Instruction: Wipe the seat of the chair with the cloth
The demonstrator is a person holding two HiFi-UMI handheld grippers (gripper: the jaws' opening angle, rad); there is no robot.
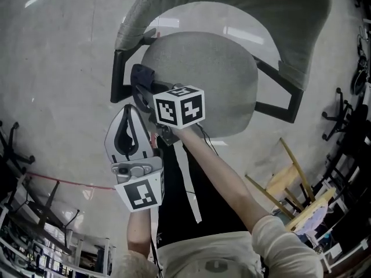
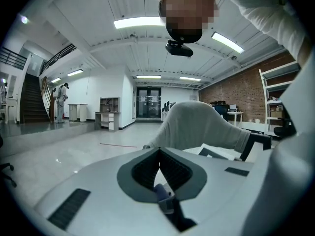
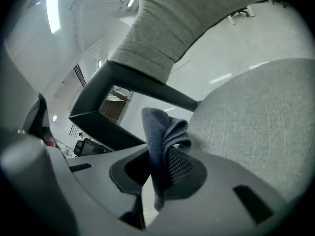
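The grey fabric chair seat point(image 1: 208, 80) point(image 3: 256, 112) lies straight below me, with its curved backrest point(image 1: 232, 4) point(image 3: 167, 23) beyond it and black armrest frames point(image 1: 119, 77) point(image 3: 128, 82) at the sides. My right gripper point(image 1: 144, 88) point(image 3: 160, 156) is shut on a dark blue cloth point(image 1: 142, 76) point(image 3: 165, 139), which bunches up between the jaws at the seat's left edge. My left gripper point(image 1: 128, 113) point(image 2: 158, 154) hangs back just short of the seat, jaws shut on nothing. In the left gripper view the backrest point(image 2: 197, 127) shows ahead.
Pale polished floor surrounds the chair. Wooden frames point(image 1: 290, 184) and black chair bases point(image 1: 342, 117) stand at the right; shelving point(image 1: 35, 242) is at the lower left. A red line point(image 1: 64, 181) crosses the floor. A distant person point(image 2: 61, 95) stands by a staircase point(image 2: 29, 102).
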